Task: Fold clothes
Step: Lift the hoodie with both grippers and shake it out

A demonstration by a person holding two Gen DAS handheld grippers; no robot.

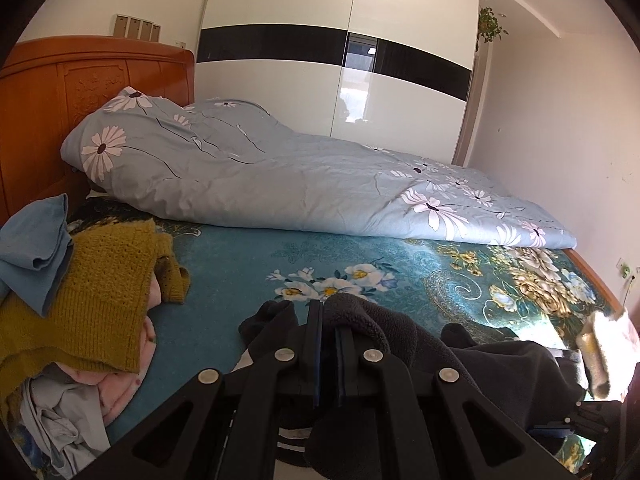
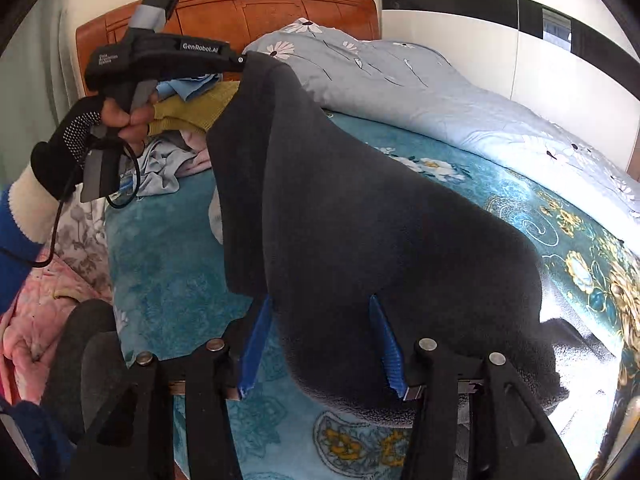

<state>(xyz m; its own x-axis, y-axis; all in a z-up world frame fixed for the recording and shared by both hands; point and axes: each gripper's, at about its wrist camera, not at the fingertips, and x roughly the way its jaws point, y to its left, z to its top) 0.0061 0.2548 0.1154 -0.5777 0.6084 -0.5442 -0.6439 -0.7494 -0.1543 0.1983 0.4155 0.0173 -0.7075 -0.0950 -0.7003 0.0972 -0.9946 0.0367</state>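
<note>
A dark grey fleece garment (image 2: 360,216) hangs stretched in the air over the bed. My left gripper (image 1: 329,320) is shut on one edge of it; the fleece (image 1: 372,328) bunches over its fingers. In the right wrist view the left gripper (image 2: 242,60) holds the garment's top corner high. My right gripper (image 2: 320,308) is open, its blue pads (image 2: 256,344) spread wide, with the fleece's lower edge lying between and over them.
A pile of clothes lies by the headboard: a mustard knit sweater (image 1: 100,296), a blue cloth (image 1: 36,248), pink and grey pieces (image 1: 80,392). A folded grey floral quilt (image 1: 300,176) fills the far side of the teal floral bedspread (image 1: 240,264). A white wardrobe (image 1: 340,60) stands behind.
</note>
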